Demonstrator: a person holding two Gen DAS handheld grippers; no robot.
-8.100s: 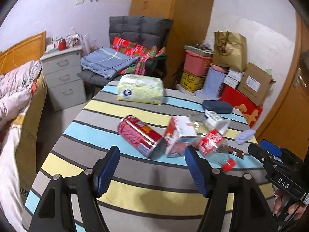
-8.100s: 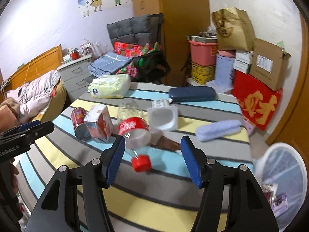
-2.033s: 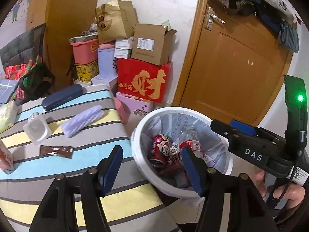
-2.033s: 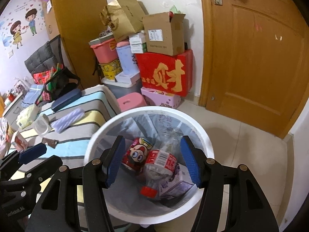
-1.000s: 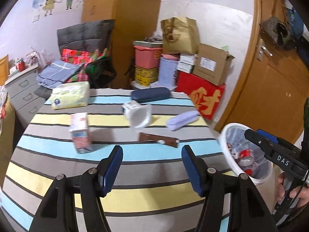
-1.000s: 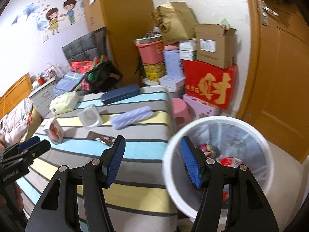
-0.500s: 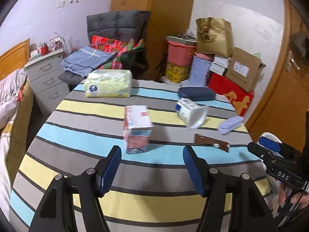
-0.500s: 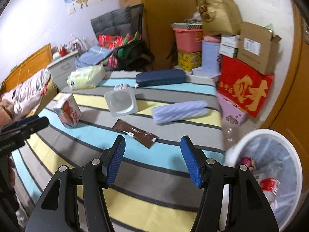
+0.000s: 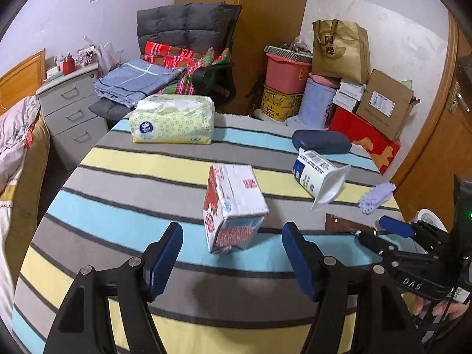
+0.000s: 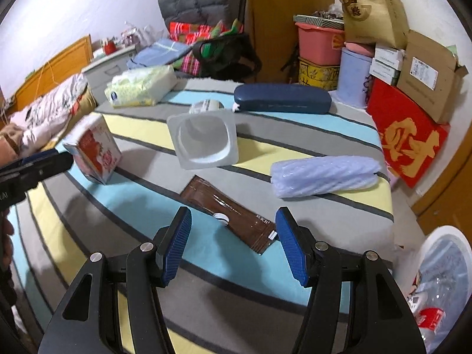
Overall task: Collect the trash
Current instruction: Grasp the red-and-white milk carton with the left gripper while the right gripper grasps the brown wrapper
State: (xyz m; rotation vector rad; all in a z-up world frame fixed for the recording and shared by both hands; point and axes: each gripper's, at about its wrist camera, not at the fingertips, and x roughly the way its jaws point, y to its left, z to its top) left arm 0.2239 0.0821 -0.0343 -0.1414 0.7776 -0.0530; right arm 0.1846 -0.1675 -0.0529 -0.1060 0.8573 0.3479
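Note:
A red-and-white carton (image 9: pixel 233 203) lies on the striped table (image 9: pixel 124 212); my left gripper (image 9: pixel 231 261) hovers just short of it, its jaws opening, nothing between them. A white plastic cup (image 9: pixel 320 175) lies on its side to the right. In the right wrist view, my right gripper (image 10: pixel 233 243) stands open over a brown wrapper (image 10: pixel 228 214), which lies flat between the fingertips without being touched. The cup (image 10: pixel 203 135) and the carton (image 10: pixel 96 150) lie beyond. The white bin (image 10: pixel 442 283) with cans sits at the lower right.
A tissue pack (image 9: pixel 172 122), a dark blue case (image 9: pixel 321 141) and a lilac bubble-wrap roll (image 10: pixel 323 175) also lie on the table. Boxes and a red carton (image 10: pixel 407 135) are stacked by the wall; a chair with blankets stands behind, a bed at left.
Both grippers swung from the bin back over the table and came lower. The carton now lies close before the left fingers, the wrapper between the right ones. The left jaws spread wider.

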